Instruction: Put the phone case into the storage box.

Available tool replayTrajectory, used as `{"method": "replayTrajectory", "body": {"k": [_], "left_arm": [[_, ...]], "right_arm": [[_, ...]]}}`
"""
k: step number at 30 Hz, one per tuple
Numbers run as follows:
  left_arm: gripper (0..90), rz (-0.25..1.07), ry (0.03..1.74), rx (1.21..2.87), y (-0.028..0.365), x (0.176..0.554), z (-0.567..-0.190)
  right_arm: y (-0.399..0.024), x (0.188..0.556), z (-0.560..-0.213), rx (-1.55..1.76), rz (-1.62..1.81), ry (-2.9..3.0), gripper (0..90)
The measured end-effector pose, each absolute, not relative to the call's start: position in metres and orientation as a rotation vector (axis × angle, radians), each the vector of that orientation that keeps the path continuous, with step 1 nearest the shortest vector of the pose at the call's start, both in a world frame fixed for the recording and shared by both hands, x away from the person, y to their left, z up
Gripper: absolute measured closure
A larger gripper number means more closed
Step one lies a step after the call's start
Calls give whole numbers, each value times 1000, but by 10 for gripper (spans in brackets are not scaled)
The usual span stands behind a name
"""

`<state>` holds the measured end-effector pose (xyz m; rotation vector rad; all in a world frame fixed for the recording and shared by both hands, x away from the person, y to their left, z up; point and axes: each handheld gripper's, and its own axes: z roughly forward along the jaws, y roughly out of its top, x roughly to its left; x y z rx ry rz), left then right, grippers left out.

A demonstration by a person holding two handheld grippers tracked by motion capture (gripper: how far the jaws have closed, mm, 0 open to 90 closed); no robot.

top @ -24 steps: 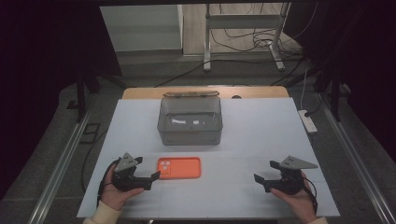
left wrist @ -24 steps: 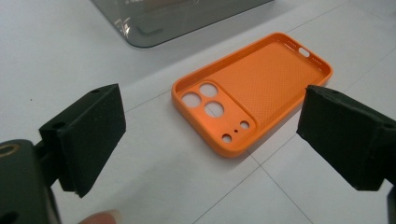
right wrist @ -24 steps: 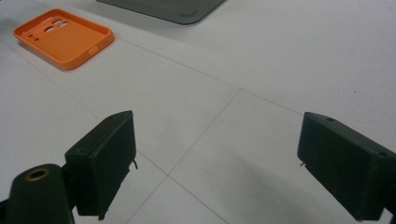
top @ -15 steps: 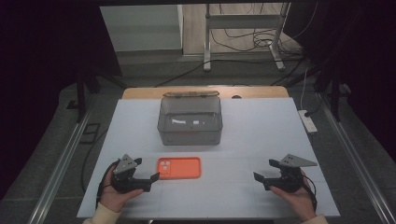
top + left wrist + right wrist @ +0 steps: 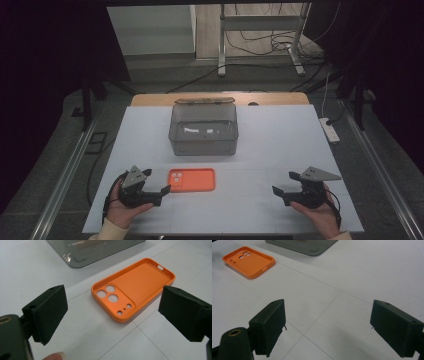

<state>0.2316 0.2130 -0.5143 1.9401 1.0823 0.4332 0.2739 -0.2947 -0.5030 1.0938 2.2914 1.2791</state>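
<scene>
Hardly anything shifted since the earlier frames: both hands parked low in the high view, orange phone case [image 5: 192, 180] unmoved. Left gripper [image 5: 162, 190] at lower left, fingers [image 5: 47, 312] released and spread wide, nothing between them. Case flat on the white worktop [image 5: 280, 145], inner side up, camera cut-outs toward the left gripper, long axis running left to right across the frame. Just right of the left fingertips, apart from them, so nearer by far to that hand. Grey lidded box [image 5: 203, 129] above it at centre. Right gripper [image 5: 275, 190] at lower right, well apart from the case, fingers [image 5: 268, 326] likewise released, pointing left.
</scene>
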Motion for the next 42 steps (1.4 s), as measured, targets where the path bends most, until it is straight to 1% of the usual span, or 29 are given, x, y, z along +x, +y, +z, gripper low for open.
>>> {"method": "replayTrajectory", "body": {"k": [9, 20, 25, 33, 42], "left_arm": [[87, 445, 1078, 1940, 214, 228, -513], [90, 439, 1050, 1937, 212, 233, -508], [93, 442, 1044, 1942, 210, 239, -505], [94, 432, 989, 1978, 189, 253, -494], [103, 439, 983, 1989, 190, 258, -489]], "right_arm": [[-293, 278, -500, 1086, 1290, 2285, 135], [-293, 275, -500, 1085, 1277, 2292, 136], [-295, 275, -502, 1087, 1275, 2306, 136], [-289, 276, -503, 1077, 1270, 2323, 137], [-290, 277, -502, 1073, 1276, 2321, 137]]}}
